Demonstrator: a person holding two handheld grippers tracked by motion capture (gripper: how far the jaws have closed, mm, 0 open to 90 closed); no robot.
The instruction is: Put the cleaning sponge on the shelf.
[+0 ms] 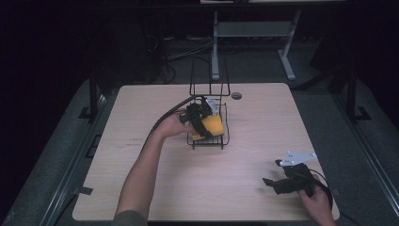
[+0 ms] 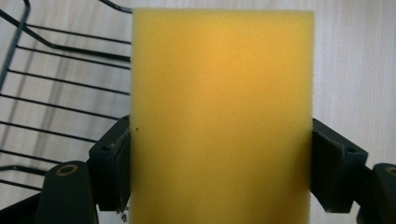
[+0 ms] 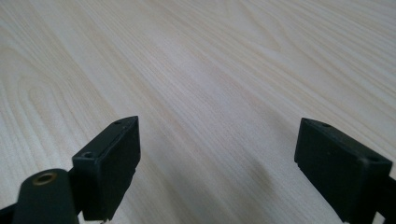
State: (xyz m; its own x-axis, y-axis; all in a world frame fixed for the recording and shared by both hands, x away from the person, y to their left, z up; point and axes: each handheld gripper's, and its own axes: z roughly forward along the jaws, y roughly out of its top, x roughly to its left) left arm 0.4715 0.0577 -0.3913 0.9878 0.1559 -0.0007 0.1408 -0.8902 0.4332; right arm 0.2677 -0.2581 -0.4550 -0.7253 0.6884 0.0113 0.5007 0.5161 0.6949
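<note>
My left gripper [image 2: 219,163] clamps the yellow sponge [image 2: 219,116] by its sides, over the wire rack [image 1: 209,125], for placing. My right gripper [image 3: 217,163] rests wide open and empty near the table [image 1: 263,127] edge, clear of the work.

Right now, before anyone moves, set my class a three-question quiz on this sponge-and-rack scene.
1. True or false: the left tool grips the yellow sponge.
2. Which stands beside the sponge: A) wire rack, B) a bowl, C) a book?
3. Fill in: the right tool has its jaws ____ over the wooden table.

Key: 1 true; 2 A; 3 open.
</note>
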